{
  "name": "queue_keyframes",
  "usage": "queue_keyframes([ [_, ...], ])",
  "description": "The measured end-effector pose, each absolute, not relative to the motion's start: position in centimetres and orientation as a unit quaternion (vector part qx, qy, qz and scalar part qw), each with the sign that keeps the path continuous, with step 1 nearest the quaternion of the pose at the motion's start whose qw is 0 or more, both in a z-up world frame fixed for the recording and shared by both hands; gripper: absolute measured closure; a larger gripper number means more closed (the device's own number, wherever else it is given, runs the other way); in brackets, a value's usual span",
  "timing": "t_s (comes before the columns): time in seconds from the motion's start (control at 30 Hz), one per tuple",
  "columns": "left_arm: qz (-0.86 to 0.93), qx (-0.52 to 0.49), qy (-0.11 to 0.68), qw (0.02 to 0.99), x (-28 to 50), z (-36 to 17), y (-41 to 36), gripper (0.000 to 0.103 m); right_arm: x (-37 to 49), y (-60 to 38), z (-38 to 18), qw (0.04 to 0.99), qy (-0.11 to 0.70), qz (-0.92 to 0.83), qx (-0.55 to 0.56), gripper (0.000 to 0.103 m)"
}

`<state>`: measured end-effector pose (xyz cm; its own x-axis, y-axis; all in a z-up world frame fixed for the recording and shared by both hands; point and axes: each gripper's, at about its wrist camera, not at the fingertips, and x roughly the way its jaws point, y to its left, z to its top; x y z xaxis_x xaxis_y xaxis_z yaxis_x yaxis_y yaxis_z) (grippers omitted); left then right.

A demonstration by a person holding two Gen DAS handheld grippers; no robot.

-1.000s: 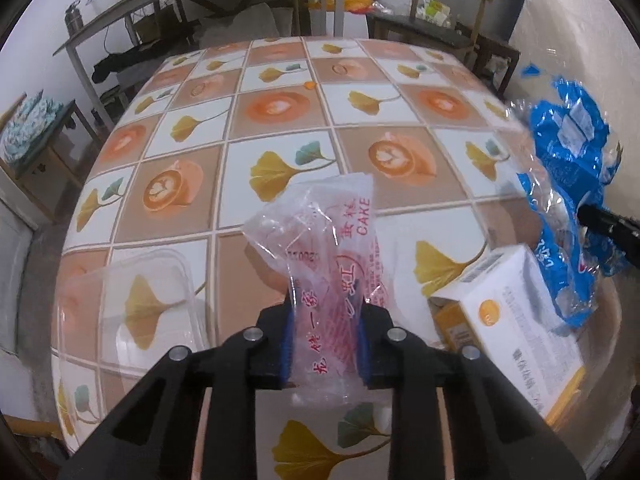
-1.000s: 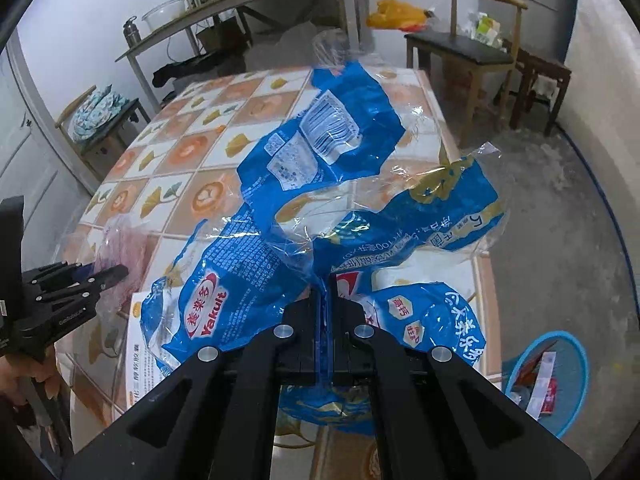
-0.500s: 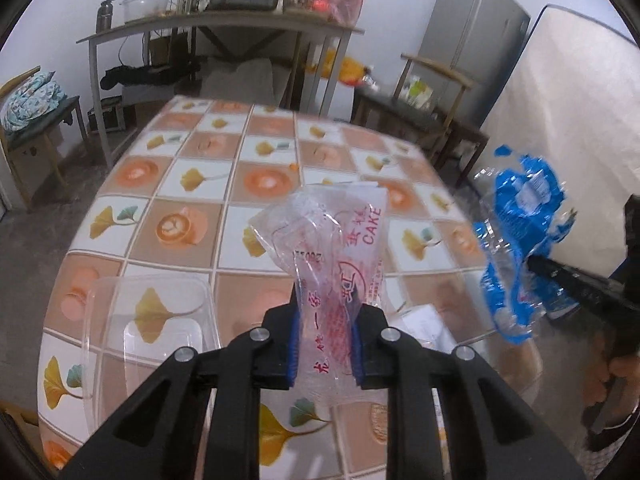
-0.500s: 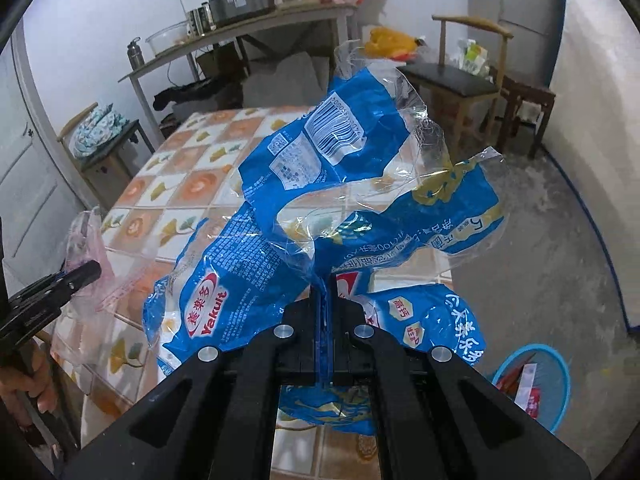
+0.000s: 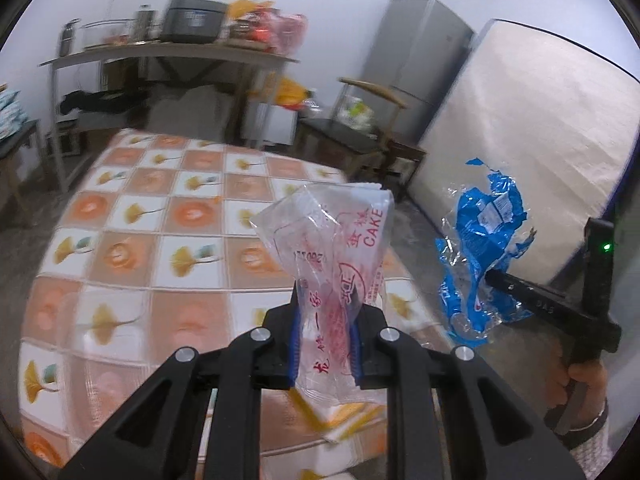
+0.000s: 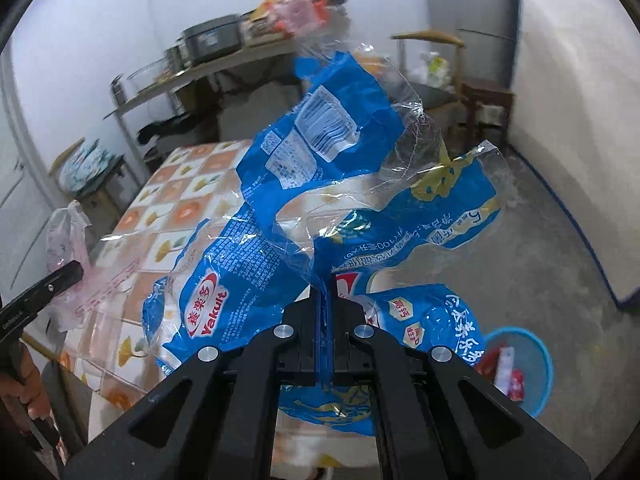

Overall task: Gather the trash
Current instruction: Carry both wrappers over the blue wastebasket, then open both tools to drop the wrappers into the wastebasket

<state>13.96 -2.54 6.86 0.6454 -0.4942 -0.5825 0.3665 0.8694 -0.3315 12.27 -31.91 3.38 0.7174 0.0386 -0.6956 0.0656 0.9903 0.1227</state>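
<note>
My left gripper is shut on a clear cake wrapper with red print, held up above the tiled table. My right gripper is shut on a crumpled blue Yakult wrapper, lifted off the table edge. From the left wrist view the blue Yakult wrapper hangs at the right from the right gripper. In the right wrist view the cake wrapper shows at the far left in the left gripper. A blue waste basket with some trash stands on the floor at lower right.
A white box lies at the table's near edge under the cake wrapper. A wooden chair, a fridge and a mattress against the wall stand beyond the table. A cluttered shelf table lines the back wall.
Both grippers rose from the table with their wrappers and swung right, so the room and floor now show. The clear container and white box slid out of the left view.
</note>
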Motion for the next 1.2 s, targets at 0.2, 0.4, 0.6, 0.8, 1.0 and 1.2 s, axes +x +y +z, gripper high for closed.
queue_keyframes([
  [0.2,-0.343,-0.066,0.353,0.868,13.9,8.4,-11.3,0.085,6.4,-40.7,2.0,0.913,0.374,-0.106,0.122,0.103],
  [0.4,-0.450,-0.020,0.402,0.797,14.2,6.8,-24.6,0.085,-0.4,-49.2,-2.5,0.876,0.389,-0.219,0.183,0.103],
  [0.6,-0.481,0.041,0.486,0.728,14.1,0.7,-37.5,0.085,-5.7,-54.5,-8.2,0.833,0.404,-0.280,0.255,0.103],
  [0.8,-0.451,0.110,0.536,0.705,14.3,-6.5,-47.3,0.085,-6.8,-57.3,-13.0,0.800,0.429,-0.300,0.295,0.103],
  [1.0,-0.427,0.135,0.576,0.683,16.1,-12.5,-53.5,0.062,-2.9,-59.9,-16.6,0.786,0.456,-0.299,0.290,0.103],
  [1.2,-0.410,0.096,0.602,0.679,18.2,-14.1,-54.0,0.039,1.7,-61.8,-20.1,0.774,0.488,-0.290,0.280,0.103],
])
